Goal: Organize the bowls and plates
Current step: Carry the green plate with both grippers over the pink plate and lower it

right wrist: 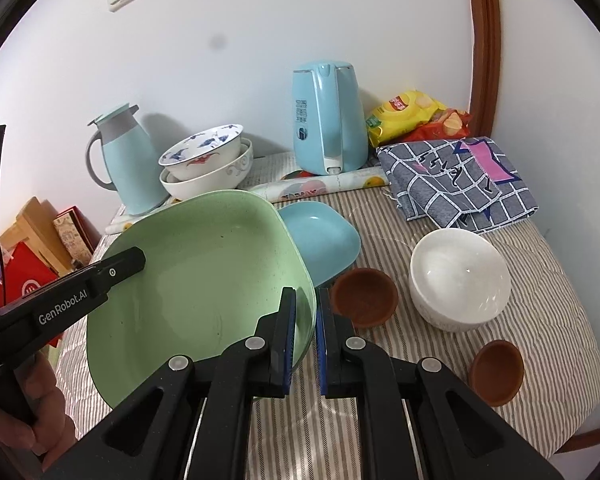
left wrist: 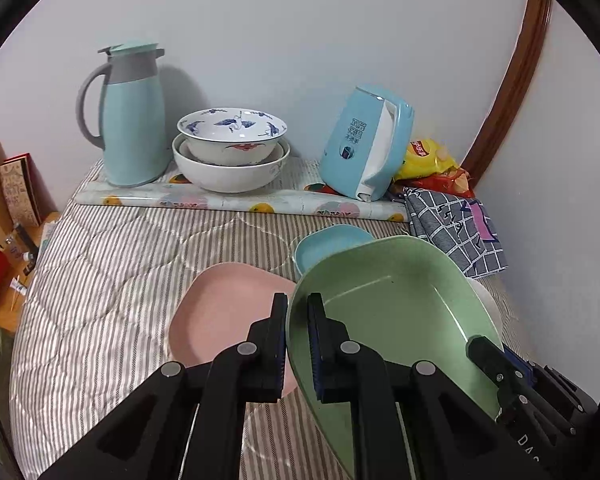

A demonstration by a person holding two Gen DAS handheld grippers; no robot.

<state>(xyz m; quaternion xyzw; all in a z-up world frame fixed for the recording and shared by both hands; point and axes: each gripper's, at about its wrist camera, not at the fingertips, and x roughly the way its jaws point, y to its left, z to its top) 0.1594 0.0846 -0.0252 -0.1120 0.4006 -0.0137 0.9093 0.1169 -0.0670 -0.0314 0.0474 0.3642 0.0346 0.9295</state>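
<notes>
A green plate [left wrist: 384,312] is held tilted above the striped cloth. My left gripper [left wrist: 297,312] is shut on its left rim. My right gripper [right wrist: 306,308] is shut on its right rim [right wrist: 304,320]; the plate fills the left of the right wrist view [right wrist: 204,280]. A pink plate [left wrist: 228,312] lies under and left of it. A small blue plate [right wrist: 320,240] lies behind it. A white bowl [right wrist: 460,276] and two small brown bowls [right wrist: 364,296] [right wrist: 496,372] stand to the right. Stacked patterned bowls [left wrist: 232,152] stand at the back.
A pale blue thermos jug [left wrist: 132,120] and a blue electric kettle [right wrist: 328,120] stand at the back by the wall. Snack bags [right wrist: 416,116] and a folded checked cloth [right wrist: 456,180] lie at the back right. Boxes [left wrist: 4,208] stand off the left edge.
</notes>
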